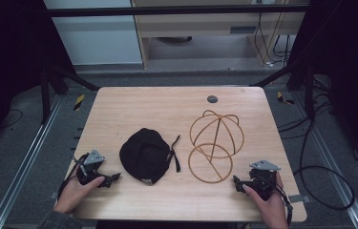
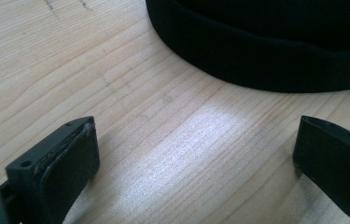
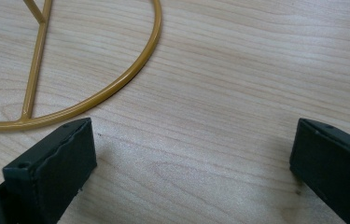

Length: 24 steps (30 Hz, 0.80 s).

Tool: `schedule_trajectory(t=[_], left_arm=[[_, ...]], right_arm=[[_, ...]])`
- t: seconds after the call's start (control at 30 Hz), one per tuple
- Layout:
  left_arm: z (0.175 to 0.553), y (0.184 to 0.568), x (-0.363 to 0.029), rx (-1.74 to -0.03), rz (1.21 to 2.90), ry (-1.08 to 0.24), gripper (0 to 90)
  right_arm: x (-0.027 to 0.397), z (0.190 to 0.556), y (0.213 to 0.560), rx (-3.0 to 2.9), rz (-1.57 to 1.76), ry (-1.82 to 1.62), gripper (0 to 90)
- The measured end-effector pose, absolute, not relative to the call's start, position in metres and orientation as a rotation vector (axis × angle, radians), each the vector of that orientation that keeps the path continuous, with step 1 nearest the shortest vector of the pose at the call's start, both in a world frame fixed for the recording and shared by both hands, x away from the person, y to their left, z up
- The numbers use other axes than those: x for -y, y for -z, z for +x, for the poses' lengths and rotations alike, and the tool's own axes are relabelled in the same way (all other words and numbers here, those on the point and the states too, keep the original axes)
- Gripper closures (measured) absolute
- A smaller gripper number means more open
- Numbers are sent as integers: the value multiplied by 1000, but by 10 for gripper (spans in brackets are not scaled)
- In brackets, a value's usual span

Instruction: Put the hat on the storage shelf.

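Observation:
A black cap (image 1: 145, 155) lies on the wooden table (image 1: 167, 105), left of centre, its strap trailing to the right. To its right stands a gold wire hat stand (image 1: 215, 143) with a domed frame over a ring base. My left gripper (image 1: 114, 178) rests near the front left edge, just left of the cap, open with bare wood between its jaws; the cap's rim (image 2: 256, 56) lies ahead of it. My right gripper (image 1: 237, 183) rests at the front right, open and empty, with the stand's ring base (image 3: 116, 84) just ahead.
A small dark round plug (image 1: 212, 99) sits in the tabletop near the far edge. Cables (image 1: 320, 181) lie on the floor to the right of the table. Metal rails (image 1: 24, 157) run along both sides.

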State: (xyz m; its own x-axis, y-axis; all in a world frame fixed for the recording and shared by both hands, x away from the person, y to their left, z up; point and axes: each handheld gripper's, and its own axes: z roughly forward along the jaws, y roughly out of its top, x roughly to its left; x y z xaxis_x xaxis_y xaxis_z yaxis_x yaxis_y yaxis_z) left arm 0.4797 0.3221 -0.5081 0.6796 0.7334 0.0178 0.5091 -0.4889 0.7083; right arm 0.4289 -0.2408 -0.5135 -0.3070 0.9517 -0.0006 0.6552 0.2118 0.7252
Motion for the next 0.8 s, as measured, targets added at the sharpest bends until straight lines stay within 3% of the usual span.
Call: schedule_trajectory(t=[0.13,0.2,0.8], left_arm=[[480,506,-323,-944,2215,-409,7],[477,502,-324,-932,2178,-383,58],[453,479,-302,-761,2183,-383,55]], right_arm=[[241,429,513,-2041,1486,-876,5],[241,429,513,-2045,1484,-882,6],[241,429,513,-2046,1483,-880,6]])
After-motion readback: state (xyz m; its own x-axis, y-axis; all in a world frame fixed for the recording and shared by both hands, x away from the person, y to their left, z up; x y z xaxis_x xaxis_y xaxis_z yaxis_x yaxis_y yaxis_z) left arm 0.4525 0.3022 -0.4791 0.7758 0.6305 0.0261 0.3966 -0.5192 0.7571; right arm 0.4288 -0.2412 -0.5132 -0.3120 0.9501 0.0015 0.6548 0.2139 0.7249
